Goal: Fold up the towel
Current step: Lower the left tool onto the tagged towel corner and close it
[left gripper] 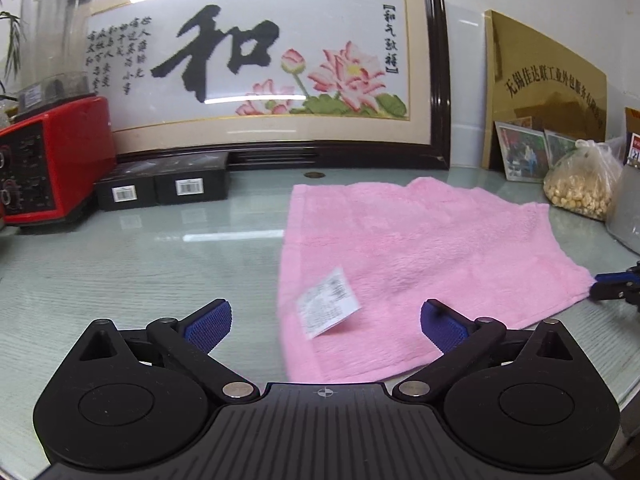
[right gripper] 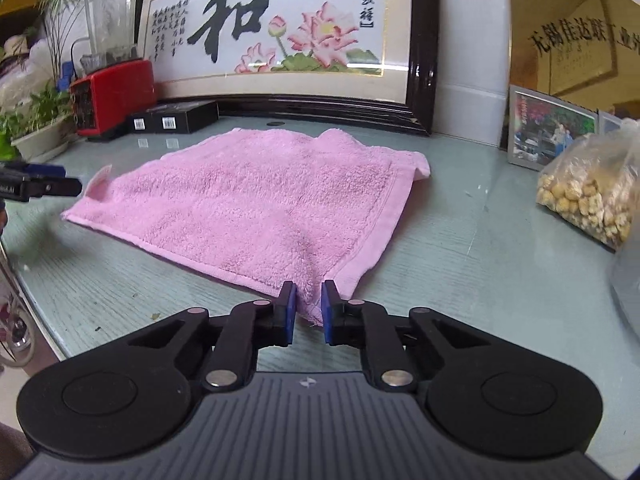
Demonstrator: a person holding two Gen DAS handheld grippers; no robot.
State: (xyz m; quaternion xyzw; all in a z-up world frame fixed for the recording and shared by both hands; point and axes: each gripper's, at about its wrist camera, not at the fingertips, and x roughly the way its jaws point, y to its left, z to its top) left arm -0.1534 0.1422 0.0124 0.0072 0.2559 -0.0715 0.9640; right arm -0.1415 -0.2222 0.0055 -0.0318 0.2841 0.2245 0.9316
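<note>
On the pale green glass tabletop (right gripper: 460,248), in front of the black-framed cross-stitch picture with lotus flowers (left gripper: 256,60), the pink terry towel (right gripper: 256,208) lies spread flat, one layer, far edge slightly rumpled. White care label (left gripper: 327,307) sits on the towel's near-left area, by the hem.

Right gripper (right gripper: 308,307): blue-padded fingers (right gripper: 289,312) drawn close together either side of the towel's near corner; cloth sits bunched between them. Small gap visible on each side, so can't tell if it's actually pinched.

Left gripper (left gripper: 325,322): fingers (left gripper: 210,326) spread wide, holding nothing, hovering over the towel's near-left edge with the label between the pads in view.

Left of the picture: red blender base with clear jug (right gripper: 112,80), two black boxes with barcode stickers (left gripper: 160,190) just beside it. Right of the picture: gold plaque with Chinese lettering (left gripper: 548,84), small framed photos (right gripper: 548,128), clear plastic bag of yellowish nuggets (right gripper: 588,196) well apart from the towel.
</note>
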